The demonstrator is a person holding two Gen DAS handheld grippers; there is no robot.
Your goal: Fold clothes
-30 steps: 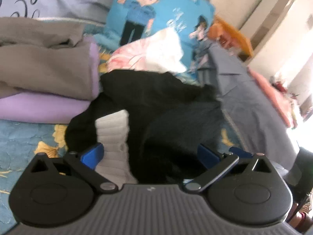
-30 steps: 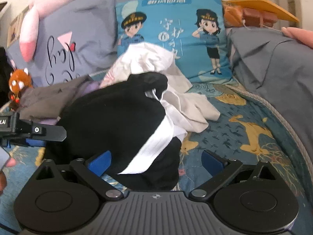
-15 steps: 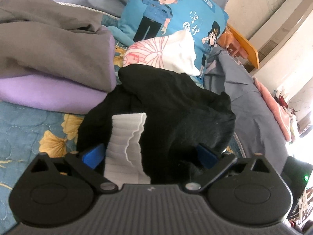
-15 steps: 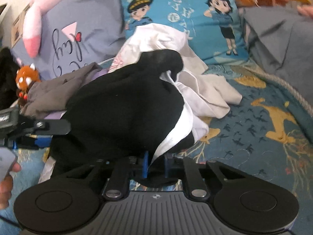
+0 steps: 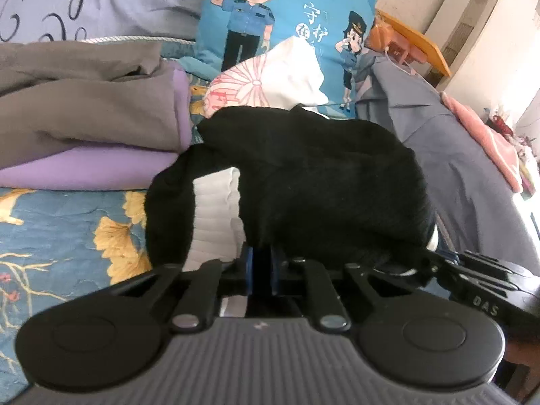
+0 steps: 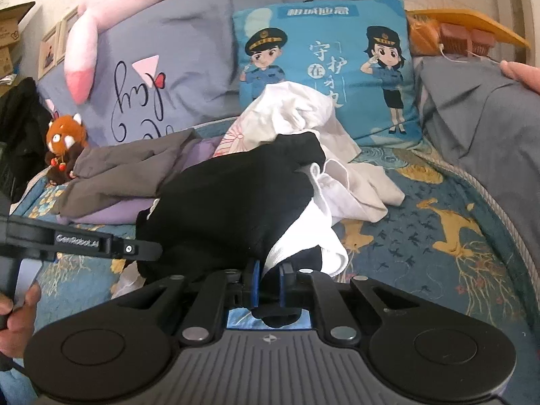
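A black garment (image 5: 320, 175) with a white ribbed band (image 5: 212, 222) lies bunched on the blue patterned bedspread (image 5: 50, 222). My left gripper (image 5: 261, 266) is closing its blue pads on the near edge of the black cloth, which sits pinched between them. In the right wrist view the same black garment (image 6: 229, 202) shows a white stripe (image 6: 297, 236). My right gripper (image 6: 268, 280) is closing too, with a fold of black and white cloth squeezed between its pads. The left gripper's body (image 6: 84, 244) reaches in from the left there.
Folded grey and purple clothes (image 6: 128, 172) lie left of the black garment. A crumpled white garment (image 6: 303, 118) rests behind it against a blue cartoon cushion (image 6: 324, 50). A grey quilt (image 6: 489, 118) rises at the right. A plush toy (image 6: 64, 138) sits far left.
Both grippers went from wide open to closed on the black garment's near edge, the right one first. The garment now sits slightly lifted and bunched towards the cameras.
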